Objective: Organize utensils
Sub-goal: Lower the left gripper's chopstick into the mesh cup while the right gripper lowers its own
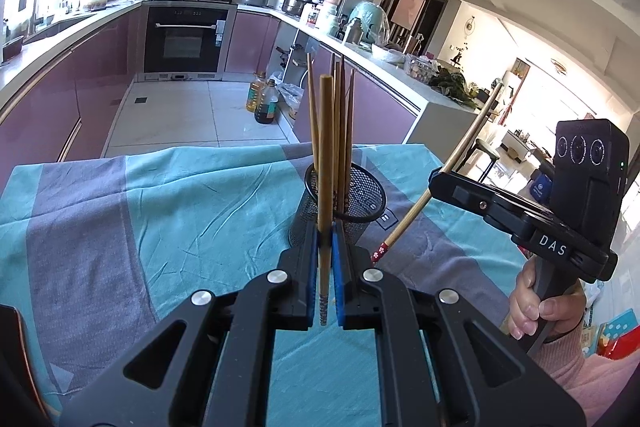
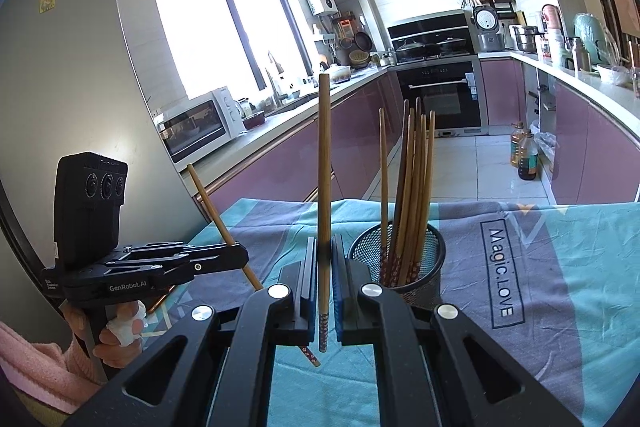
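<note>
Each of your tongs is clamped on one chopstick: the left tongs (image 1: 325,247) hold the left chopstick (image 1: 325,163) upright, just near the mesh cup (image 1: 362,193) on the desk (image 1: 160,211), and the right tongs (image 2: 325,255) hold the right chopstick (image 2: 324,163) left of the cup. The sticks are light, stiff and smooth, so they can slip or swing. You grip them low, near the patterned tips; that seems right for dropping them tip first.

A teal-and-grey cloth (image 2: 560,267) covers the table; an oven (image 1: 186,39) and what look like oil bottles (image 1: 264,99) stand beyond.
</note>
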Tool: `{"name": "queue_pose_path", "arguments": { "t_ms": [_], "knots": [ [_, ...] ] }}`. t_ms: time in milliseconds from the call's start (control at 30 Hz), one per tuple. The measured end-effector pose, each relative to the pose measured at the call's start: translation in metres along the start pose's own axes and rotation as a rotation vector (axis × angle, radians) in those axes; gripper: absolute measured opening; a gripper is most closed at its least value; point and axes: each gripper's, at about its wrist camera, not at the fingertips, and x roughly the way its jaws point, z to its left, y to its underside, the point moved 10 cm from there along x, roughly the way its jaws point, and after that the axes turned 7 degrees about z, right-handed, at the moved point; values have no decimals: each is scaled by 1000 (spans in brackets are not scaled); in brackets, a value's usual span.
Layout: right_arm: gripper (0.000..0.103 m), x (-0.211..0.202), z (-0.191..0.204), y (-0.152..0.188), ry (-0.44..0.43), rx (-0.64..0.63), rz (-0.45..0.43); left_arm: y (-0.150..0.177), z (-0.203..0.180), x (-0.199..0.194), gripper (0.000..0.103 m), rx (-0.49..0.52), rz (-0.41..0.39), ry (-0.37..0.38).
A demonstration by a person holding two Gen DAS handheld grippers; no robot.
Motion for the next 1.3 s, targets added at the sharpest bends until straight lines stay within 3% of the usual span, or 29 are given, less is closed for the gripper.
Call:
{"name": "queue_pose_path", "arguments": {
  "t_ms": [1300],
  "knots": [
    [6, -28, -3, -34, 39, -68, -84, -41, -29, -20, 7, 82, -82, 11]
  ]
}}
